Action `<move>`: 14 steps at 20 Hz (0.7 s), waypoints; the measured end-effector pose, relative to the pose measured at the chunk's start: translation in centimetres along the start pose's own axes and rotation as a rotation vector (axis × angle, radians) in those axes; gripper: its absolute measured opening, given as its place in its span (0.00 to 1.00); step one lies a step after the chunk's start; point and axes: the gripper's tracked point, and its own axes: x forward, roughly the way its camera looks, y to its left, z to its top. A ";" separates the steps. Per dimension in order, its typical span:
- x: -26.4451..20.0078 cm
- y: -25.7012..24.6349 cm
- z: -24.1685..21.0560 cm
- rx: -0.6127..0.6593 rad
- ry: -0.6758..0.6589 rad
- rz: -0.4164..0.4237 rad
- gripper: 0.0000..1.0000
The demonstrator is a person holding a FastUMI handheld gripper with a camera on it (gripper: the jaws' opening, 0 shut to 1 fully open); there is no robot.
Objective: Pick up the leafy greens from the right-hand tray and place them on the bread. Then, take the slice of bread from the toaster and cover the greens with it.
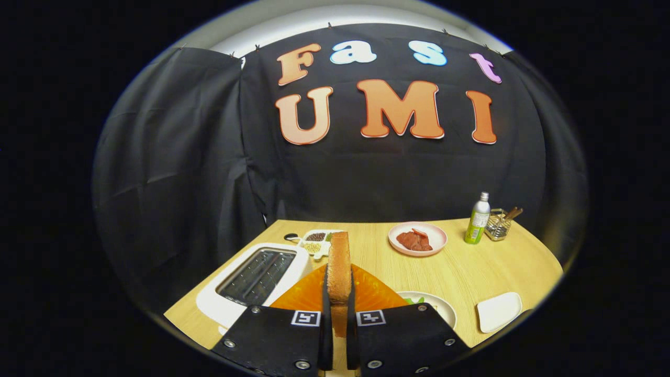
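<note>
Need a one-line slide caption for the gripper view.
Tongs shut on an upright bread slice, held above the orange plate beside the empty toaster.

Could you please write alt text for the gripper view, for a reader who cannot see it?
The gripper is shut on a slice of bread, held upright on edge above an orange plate, with the white toaster just to the left. Beyond on the wooden table sit a pink plate of red slices and a green bottle.
</note>
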 end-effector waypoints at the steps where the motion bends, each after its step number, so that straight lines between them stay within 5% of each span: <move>1: 0.1 -0.6 -0.8 0.003 0.012 0.000 0.11; 14: 0.5 -5.1 -6.1 0.075 0.101 -0.016 0.11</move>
